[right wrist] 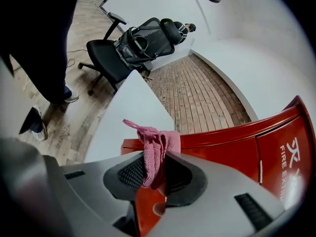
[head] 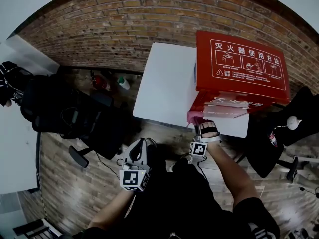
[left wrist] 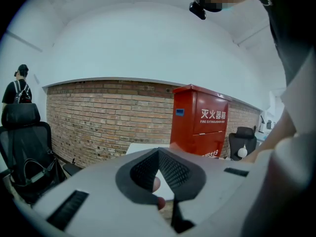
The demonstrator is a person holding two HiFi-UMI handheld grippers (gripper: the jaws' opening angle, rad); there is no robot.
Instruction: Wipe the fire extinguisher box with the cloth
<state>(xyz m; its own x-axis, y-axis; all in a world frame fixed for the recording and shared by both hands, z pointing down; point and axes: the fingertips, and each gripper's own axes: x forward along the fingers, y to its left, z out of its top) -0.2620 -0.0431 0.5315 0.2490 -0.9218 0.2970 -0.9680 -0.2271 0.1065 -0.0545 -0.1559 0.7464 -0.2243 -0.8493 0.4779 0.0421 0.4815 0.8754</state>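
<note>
Head view: the right gripper (head: 203, 129) holds the pink cloth (head: 193, 117) at the fire extinguisher box (head: 241, 68), just ahead of its jaws. Left gripper view: the left gripper (left wrist: 158, 153) has its jaws closed together, empty. Right gripper view: jaws clamped on the cloth's bunched middle — soft, light, likely to slip unless pinched deep.

Open tabletop (head: 160, 86) left of red box (head: 241, 66)

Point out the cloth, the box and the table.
cloth (right wrist: 156, 151), right gripper view, bunched middle.
box (head: 244, 66), head view, printed red face.
table (head: 164, 83), head view, bare white top.
</note>
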